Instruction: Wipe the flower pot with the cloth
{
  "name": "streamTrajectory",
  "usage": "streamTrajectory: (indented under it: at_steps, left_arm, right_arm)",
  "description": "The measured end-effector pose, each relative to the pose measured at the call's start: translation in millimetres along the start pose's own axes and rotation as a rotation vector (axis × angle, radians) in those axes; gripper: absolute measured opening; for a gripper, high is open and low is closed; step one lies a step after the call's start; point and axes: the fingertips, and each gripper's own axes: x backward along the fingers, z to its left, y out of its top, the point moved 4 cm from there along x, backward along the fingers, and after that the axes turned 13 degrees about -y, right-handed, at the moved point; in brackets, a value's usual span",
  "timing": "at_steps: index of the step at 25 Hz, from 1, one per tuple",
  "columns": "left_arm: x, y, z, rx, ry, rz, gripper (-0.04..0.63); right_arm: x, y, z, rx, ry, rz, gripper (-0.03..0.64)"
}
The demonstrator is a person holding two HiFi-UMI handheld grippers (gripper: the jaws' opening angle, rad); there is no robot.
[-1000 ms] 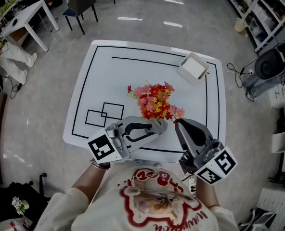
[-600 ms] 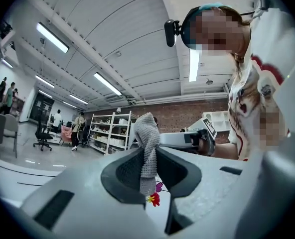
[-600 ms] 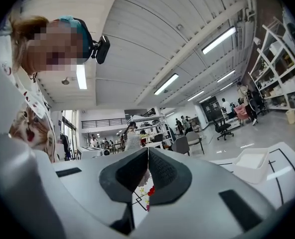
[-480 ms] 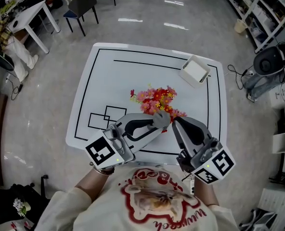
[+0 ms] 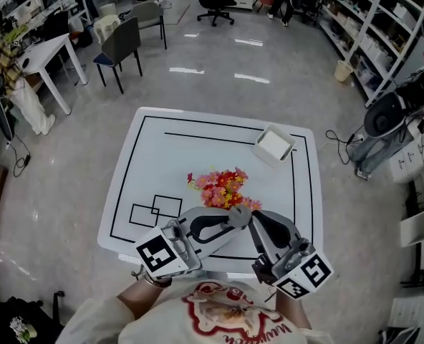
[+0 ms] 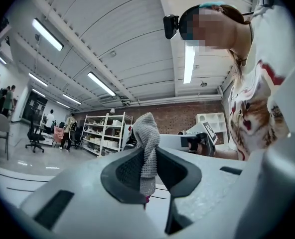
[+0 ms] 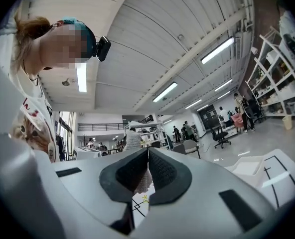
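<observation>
Pinching the grey cloth point(image 6: 146, 131) in narrow jaws, the left gripper point(image 5: 235, 219) hovers at the near edge of the flowers point(image 5: 218, 189), on the person's side. The flower pot itself is hidden under the blooms, so its wall likely lies ahead of and below the cloth. The right gripper point(image 5: 258, 219), jaws closed together on nothing, hangs just beside it, near and slightly right of the flowers, so the left is better placed to wipe.

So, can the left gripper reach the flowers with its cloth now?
Probably yes: the left gripper, shut on the cloth, hovers right beside the flowers, with nothing between; the pot itself is hidden.
</observation>
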Motion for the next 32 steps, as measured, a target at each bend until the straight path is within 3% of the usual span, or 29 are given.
streamTrajectory:
  at_steps: [3,12,25,32]
  left_arm:
    - [-9,7,-19,-0.021,0.002,0.009,0.061]
    - [-27,-5,-105,0.025,0.056,0.001,0.061]
    - [-27,-25,-241,0.023,0.190,-0.008,0.061]
    - [-37,-15,-277,-0.019,0.165,0.011,0.061]
  right_arm:
    - [19,9,7,0.018,0.002,-0.015,0.005]
    - [101,-1,38,0.001,0.006,0.004,0.000]
    - [211,-25,101,0.047,0.071,0.037,-0.002]
    - [247,-14,118,0.051,0.056,0.006,-0.002]
